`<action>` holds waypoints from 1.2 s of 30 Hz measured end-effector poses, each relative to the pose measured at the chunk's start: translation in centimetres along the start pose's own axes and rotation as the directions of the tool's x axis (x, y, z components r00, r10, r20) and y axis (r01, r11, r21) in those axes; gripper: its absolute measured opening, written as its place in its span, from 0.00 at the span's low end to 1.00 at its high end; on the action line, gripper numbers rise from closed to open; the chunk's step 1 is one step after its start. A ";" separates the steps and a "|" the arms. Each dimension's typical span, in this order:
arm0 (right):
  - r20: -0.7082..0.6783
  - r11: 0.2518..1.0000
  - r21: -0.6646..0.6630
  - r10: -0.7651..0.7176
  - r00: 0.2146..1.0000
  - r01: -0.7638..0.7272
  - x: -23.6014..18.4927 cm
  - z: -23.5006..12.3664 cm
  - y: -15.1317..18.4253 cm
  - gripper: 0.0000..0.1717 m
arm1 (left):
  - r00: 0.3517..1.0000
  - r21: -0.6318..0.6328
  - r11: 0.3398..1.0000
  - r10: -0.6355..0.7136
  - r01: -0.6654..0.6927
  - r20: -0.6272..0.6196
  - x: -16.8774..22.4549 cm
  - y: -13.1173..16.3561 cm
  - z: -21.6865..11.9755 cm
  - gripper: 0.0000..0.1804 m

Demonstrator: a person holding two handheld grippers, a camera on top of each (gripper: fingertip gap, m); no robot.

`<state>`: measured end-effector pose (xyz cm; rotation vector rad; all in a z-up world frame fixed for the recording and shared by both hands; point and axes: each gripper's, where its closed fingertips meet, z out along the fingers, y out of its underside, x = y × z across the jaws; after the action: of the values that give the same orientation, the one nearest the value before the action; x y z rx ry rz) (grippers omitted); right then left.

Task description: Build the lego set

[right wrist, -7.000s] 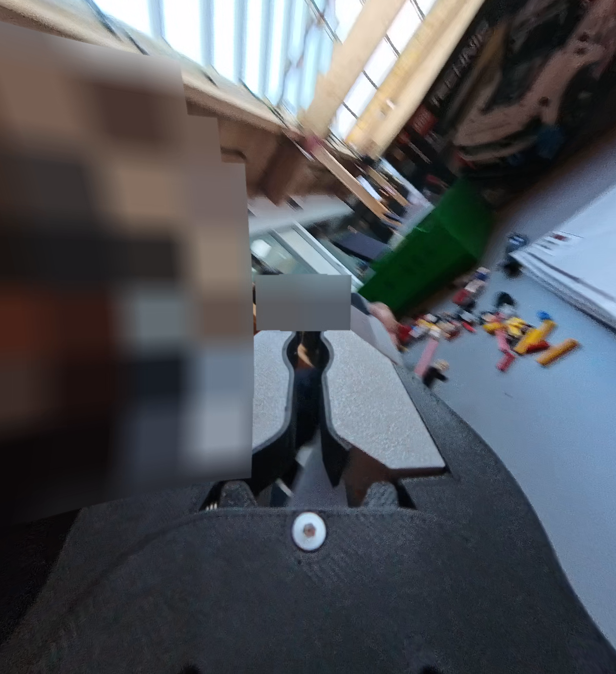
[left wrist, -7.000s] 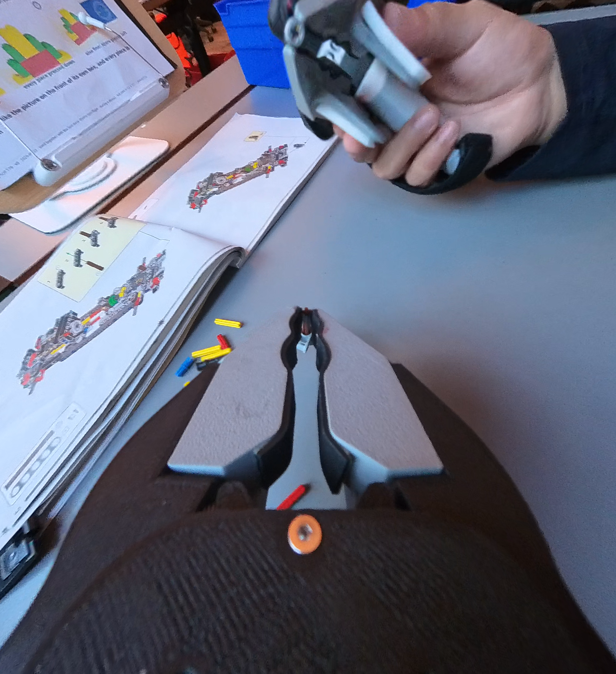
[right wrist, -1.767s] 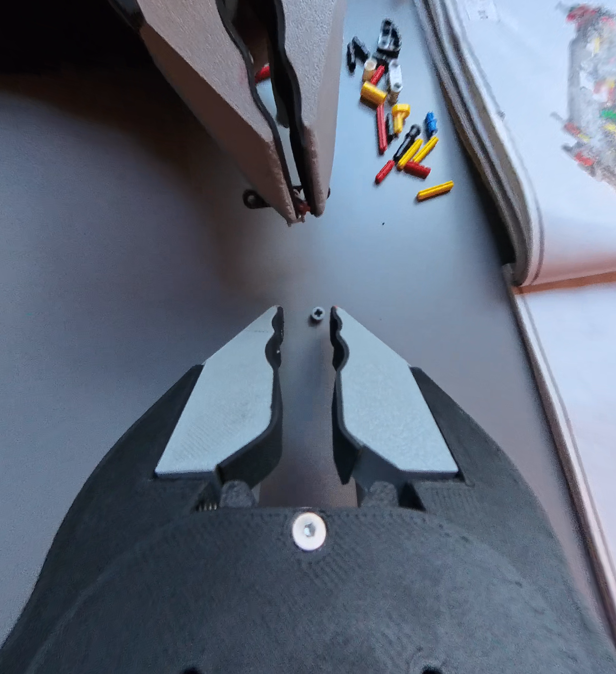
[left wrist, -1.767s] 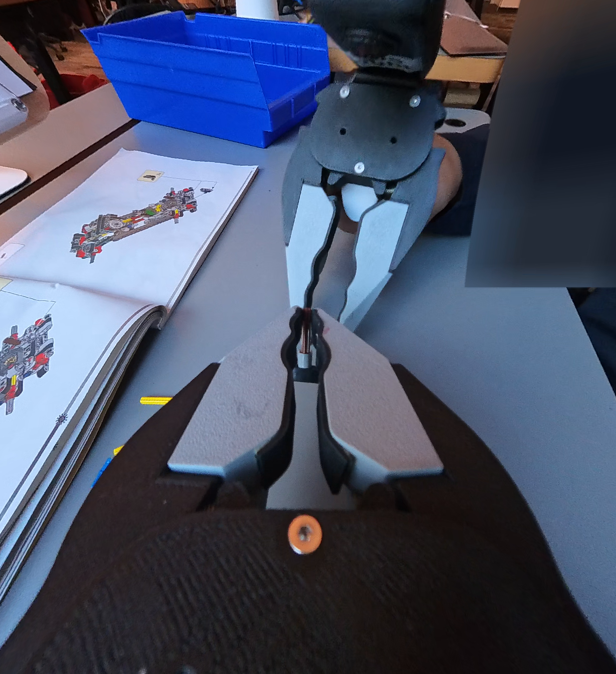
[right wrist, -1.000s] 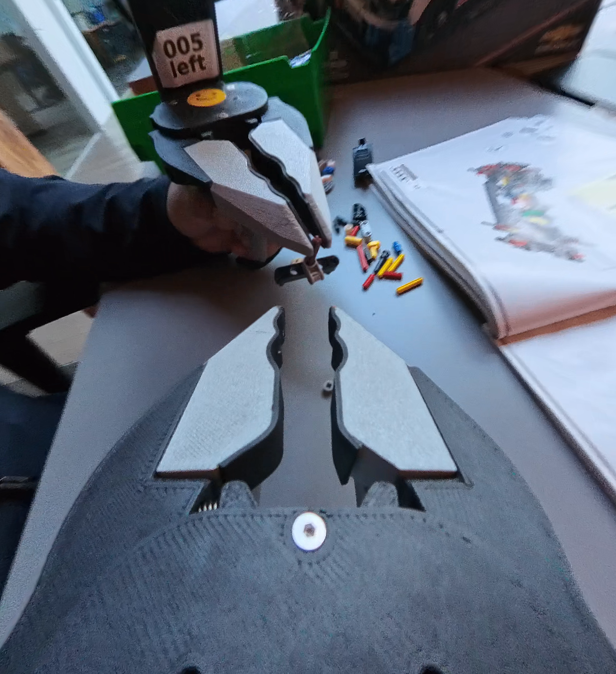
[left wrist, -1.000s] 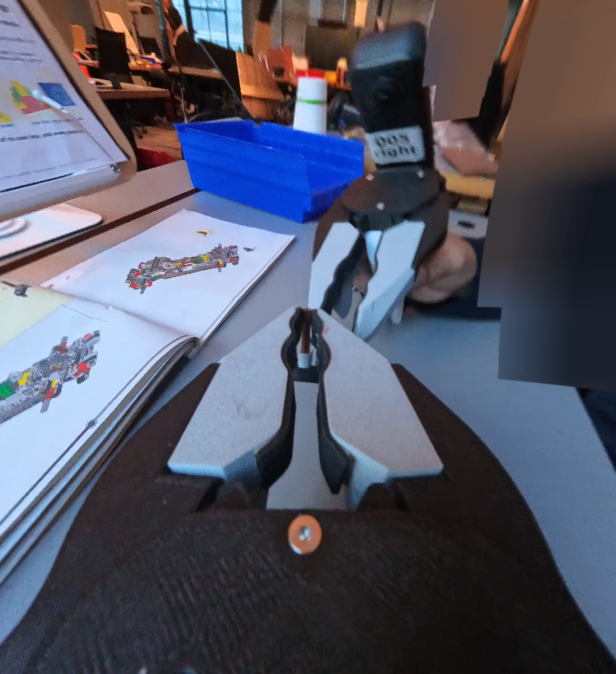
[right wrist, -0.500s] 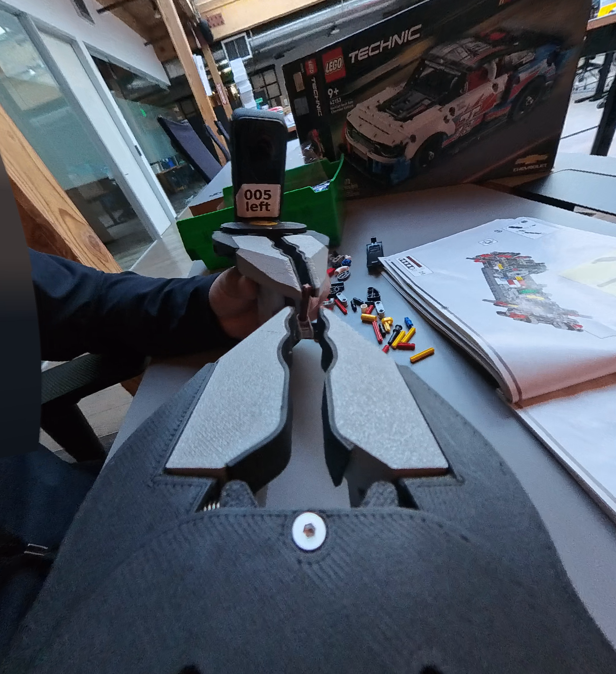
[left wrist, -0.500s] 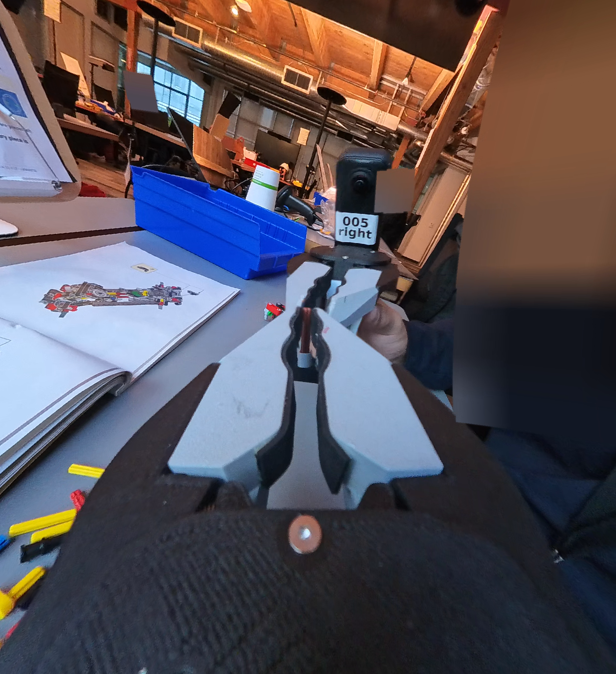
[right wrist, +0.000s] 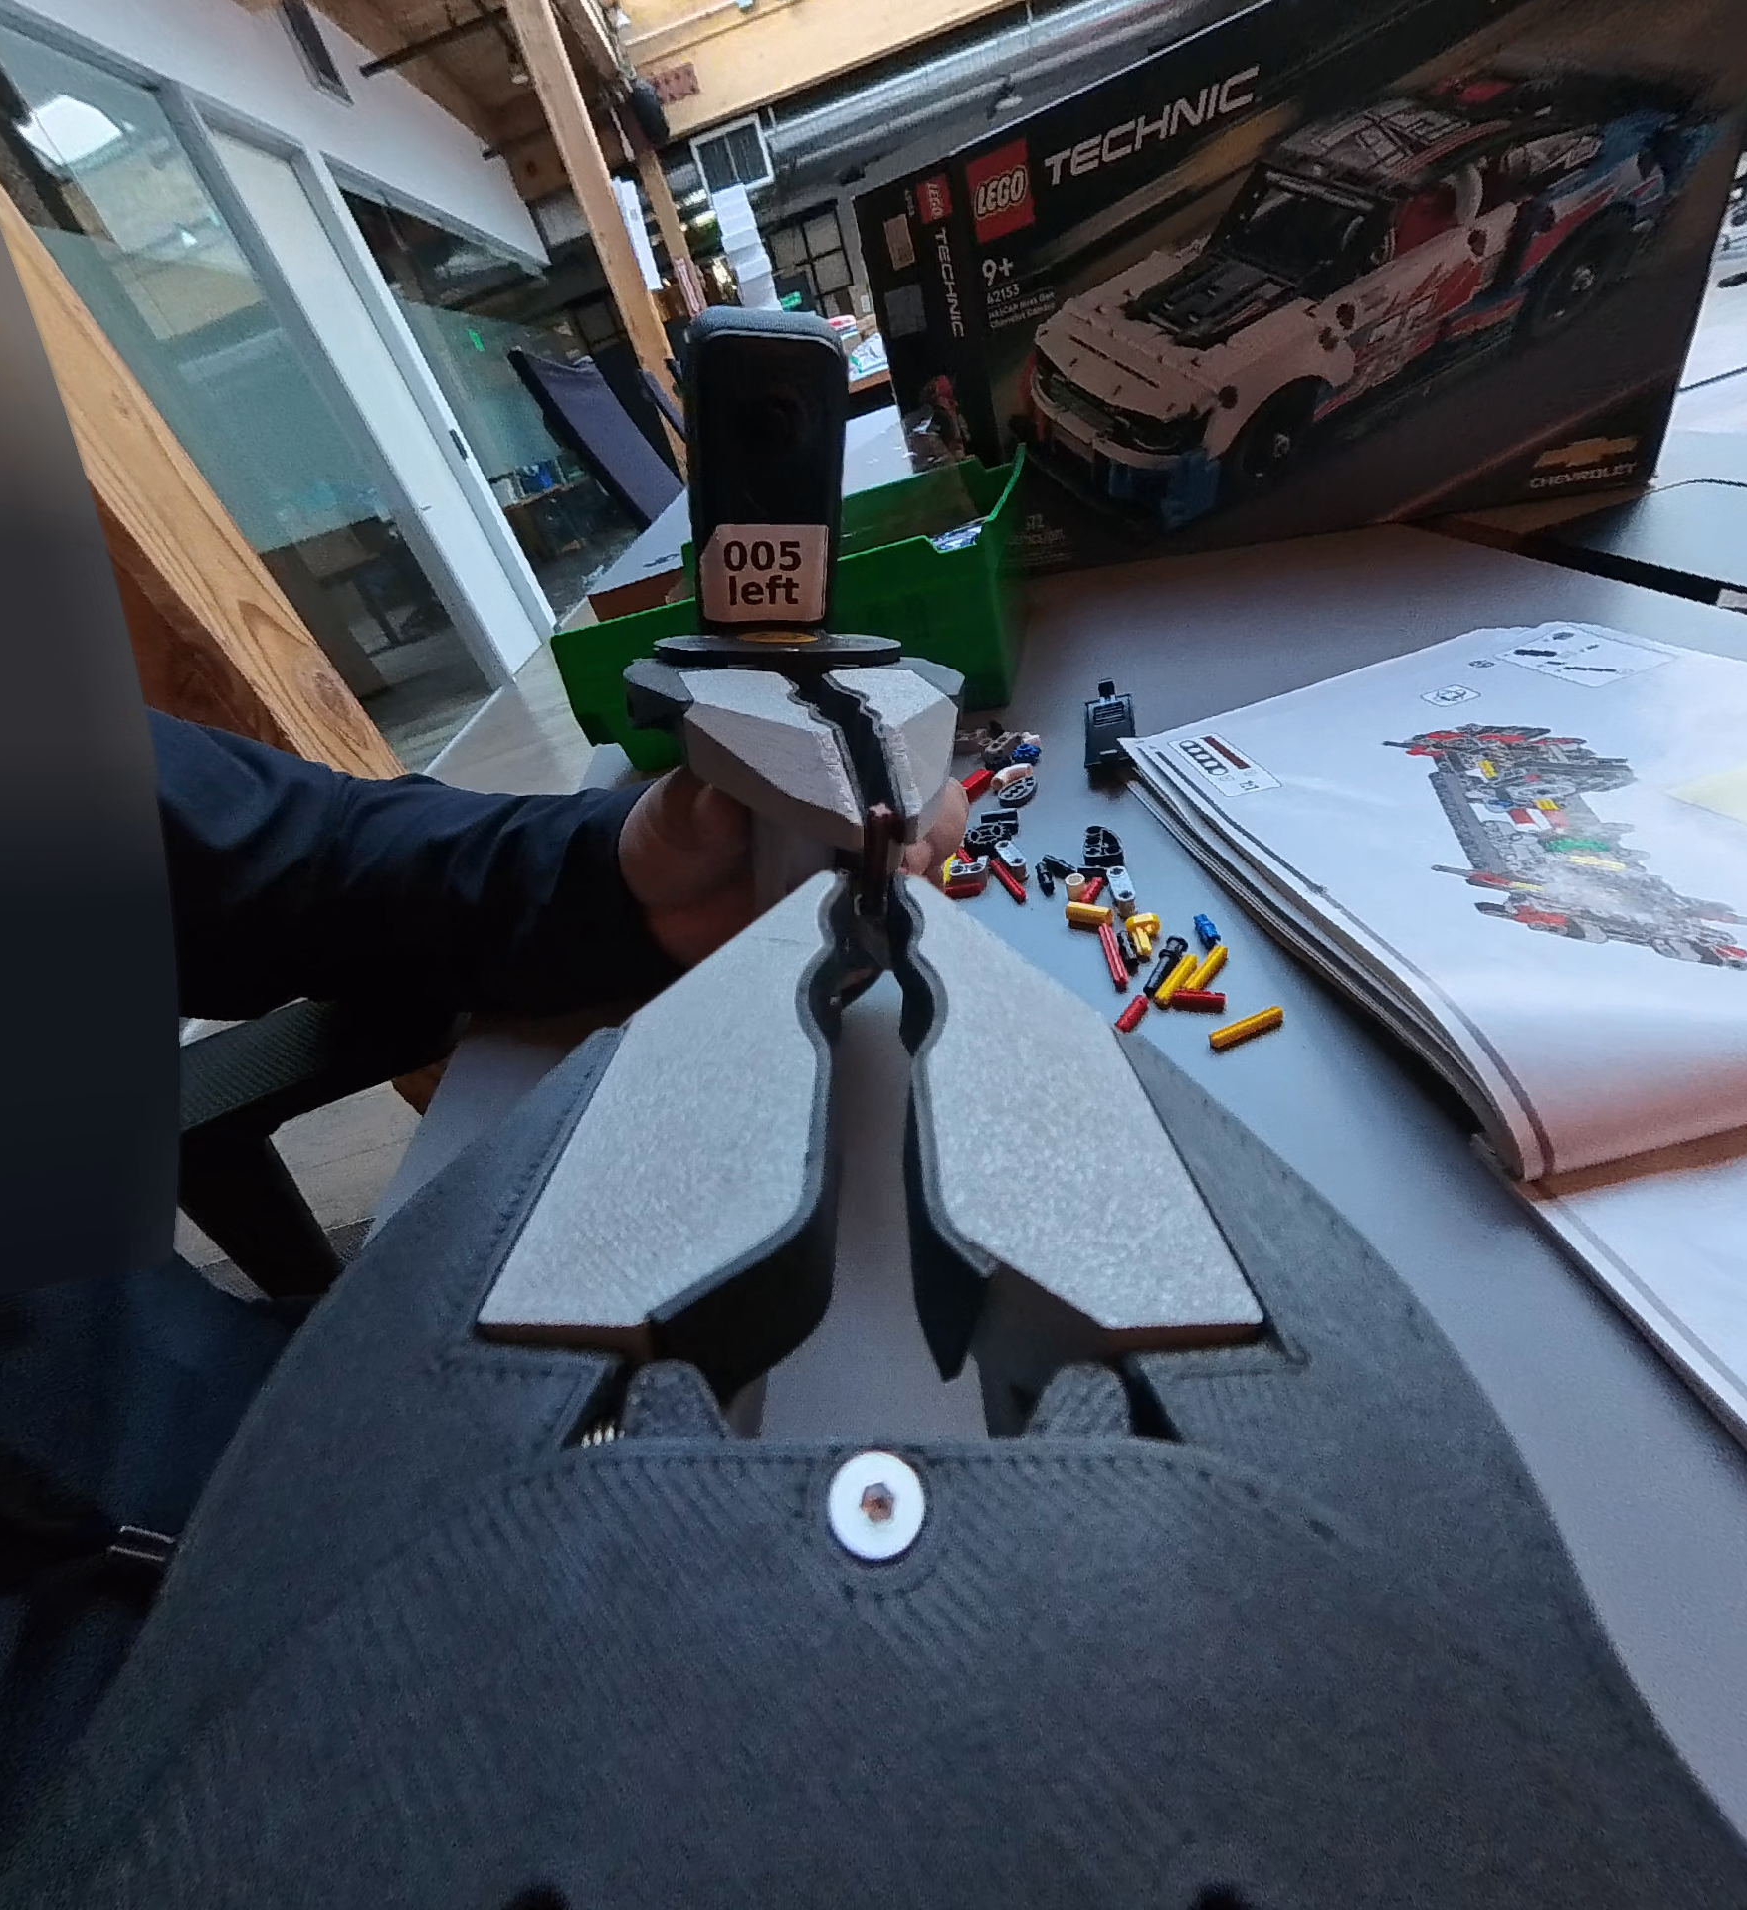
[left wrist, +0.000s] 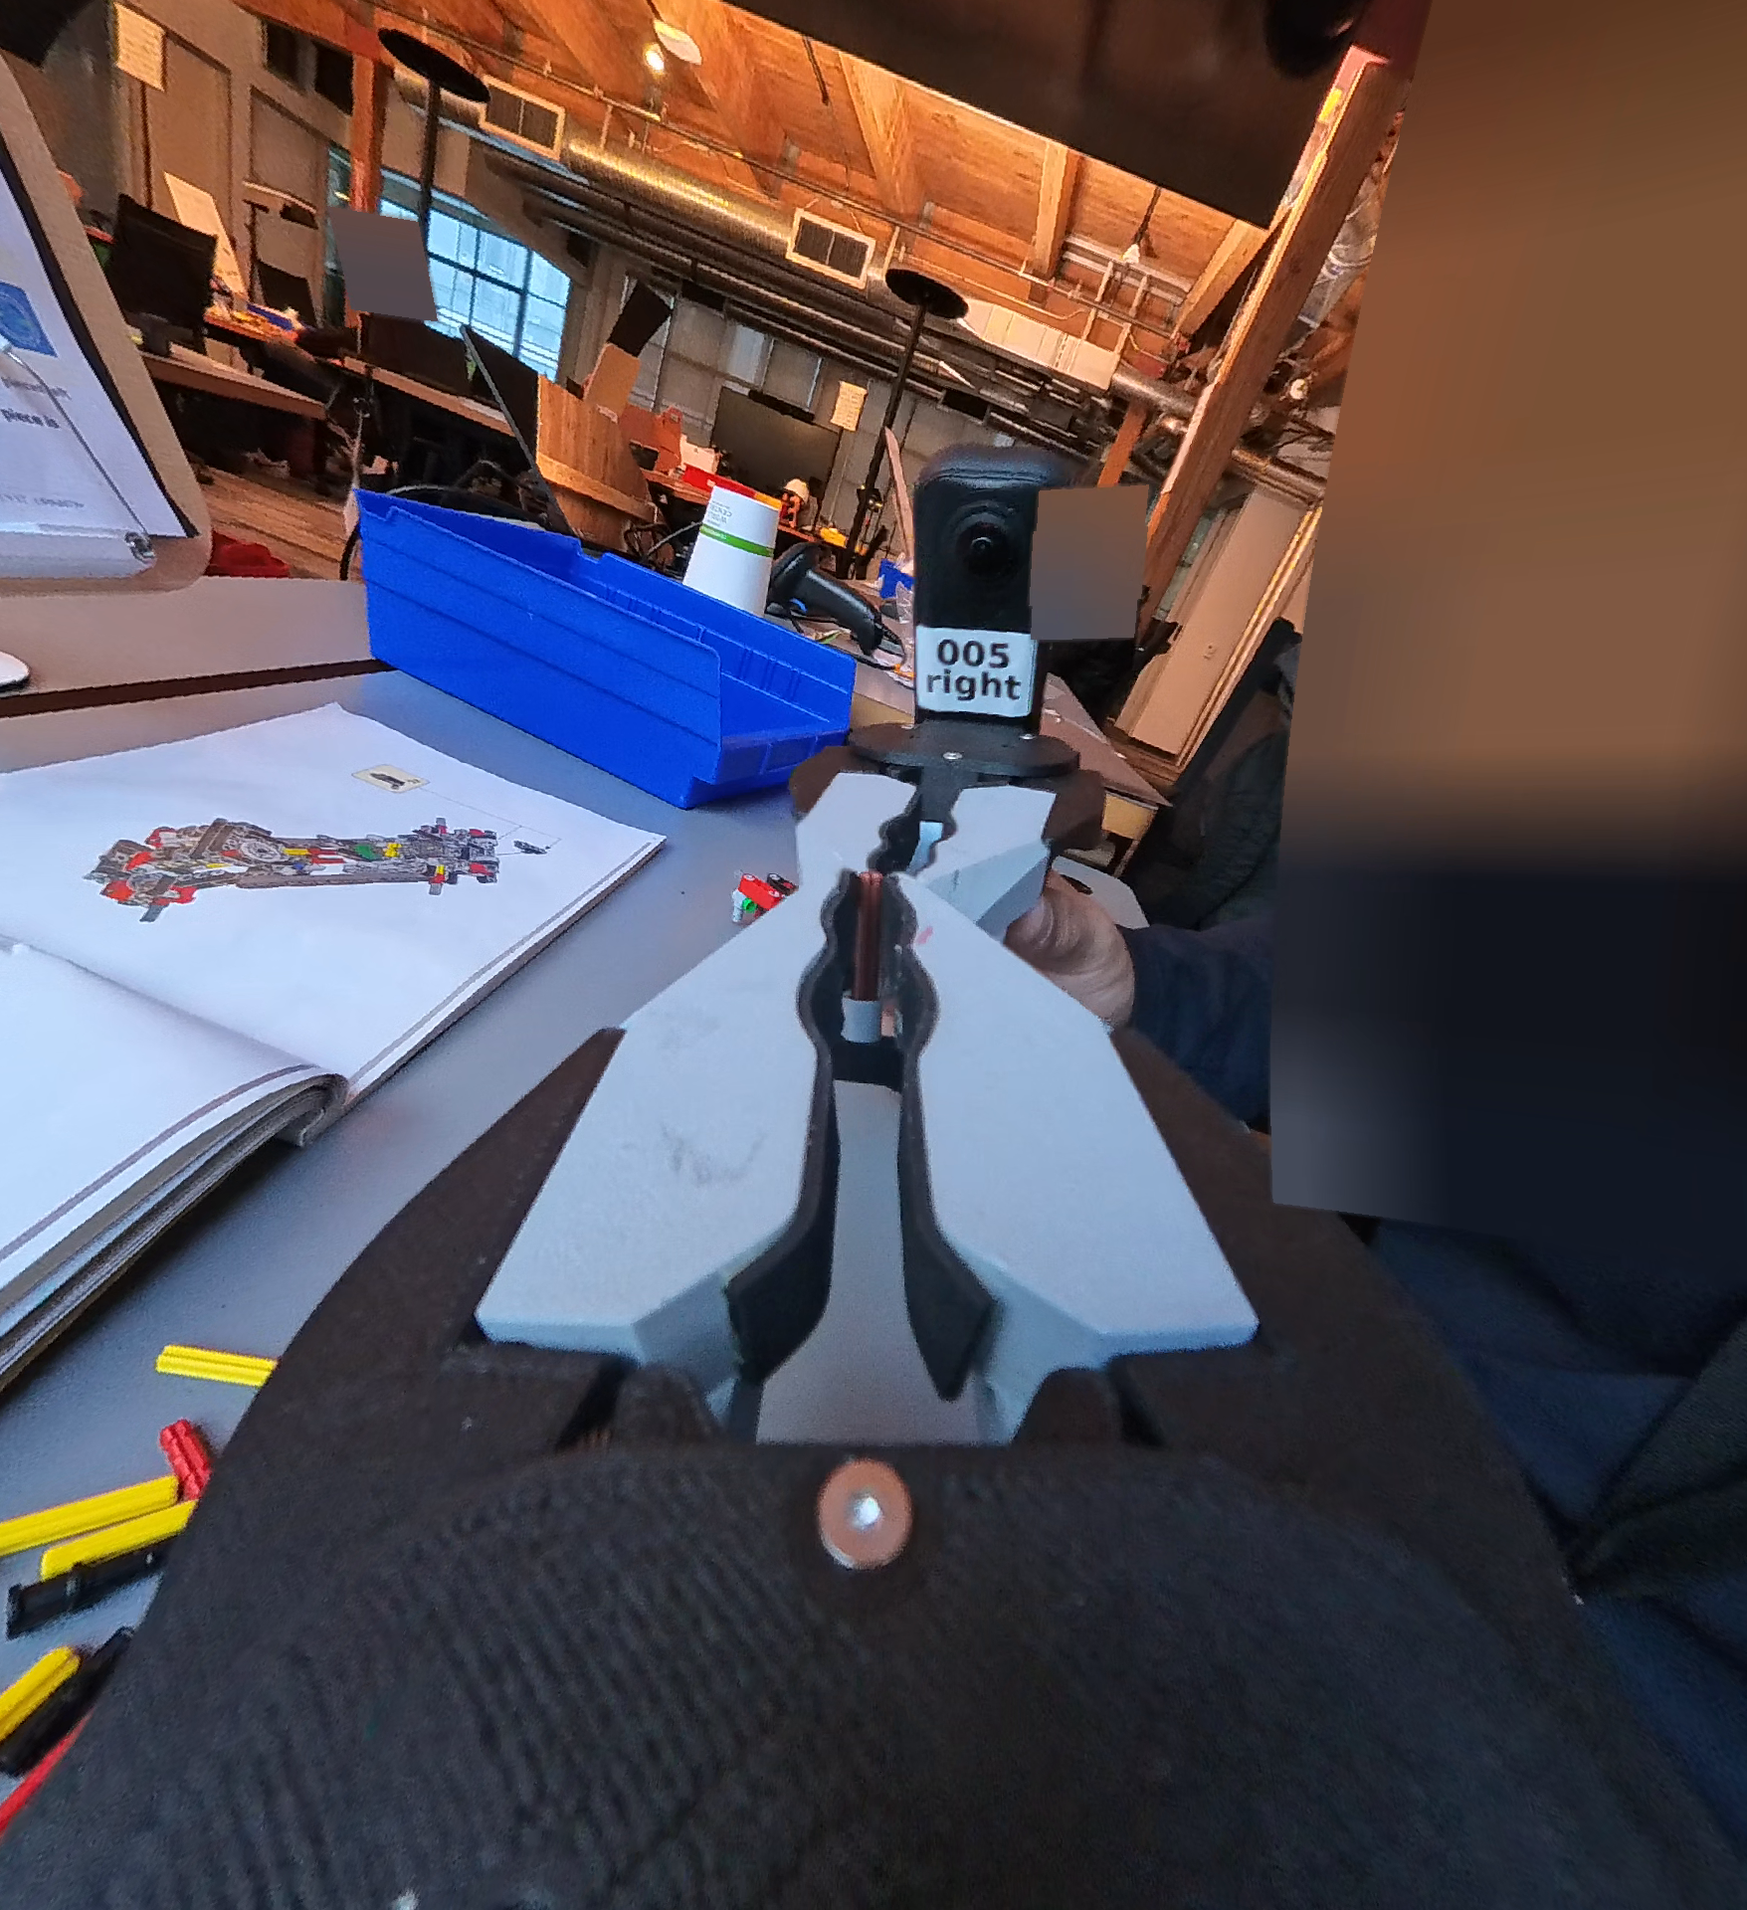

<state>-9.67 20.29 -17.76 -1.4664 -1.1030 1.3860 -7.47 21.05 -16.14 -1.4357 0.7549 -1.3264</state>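
The left gripper (left wrist: 867, 910) is closed on a slender dark brown axle (left wrist: 865, 946) carrying a small grey sleeve (left wrist: 859, 1018) at its inner end; both pads are pressed against it. The right gripper (right wrist: 875, 910) is closed nearly tip to tip with the left one; whether a part is clamped between its fingers cannot be told. Both tools are held above the grey table (right wrist: 1366, 1116), facing each other.

Risk, as a judgement: the axle is thin and is clamped only at the fingertips, so a sideways push from the opposing tool could twist it out of the pads and drop it among the loose parts.

Beside the axle, toward the open instruction booklet (right wrist: 1531, 879), a scatter of small pins (right wrist: 1169, 961) is laid out: yellow, red, black and blue, too many and too small for a firm count. One booklet is counted. Beyond it, one green bin (right wrist: 911, 599), one printed carton (right wrist: 1314, 279) and one blue bin (left wrist: 580, 641) are seen. Two grippers are counted.
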 end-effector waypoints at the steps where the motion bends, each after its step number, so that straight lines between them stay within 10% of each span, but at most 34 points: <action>1: 0.003 1.000 0.000 0.000 1.000 0.000 0.0 0.0 0.0 0.02 | 1.000 -0.002 1.000 0.004 -0.004 0.000 0.0 0.0 0.0 0.01; 36: -0.119 0.965 -0.179 -0.213 0.970 0.190 1.1 -0.4 1.4 0.01 | 0.991 -0.220 0.972 0.104 -0.085 0.079 -0.8 2.2 -0.7 0.01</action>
<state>-9.13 20.96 -19.35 -1.4962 -1.2653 1.0573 -7.91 20.98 -18.52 -1.5991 0.9181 -1.1255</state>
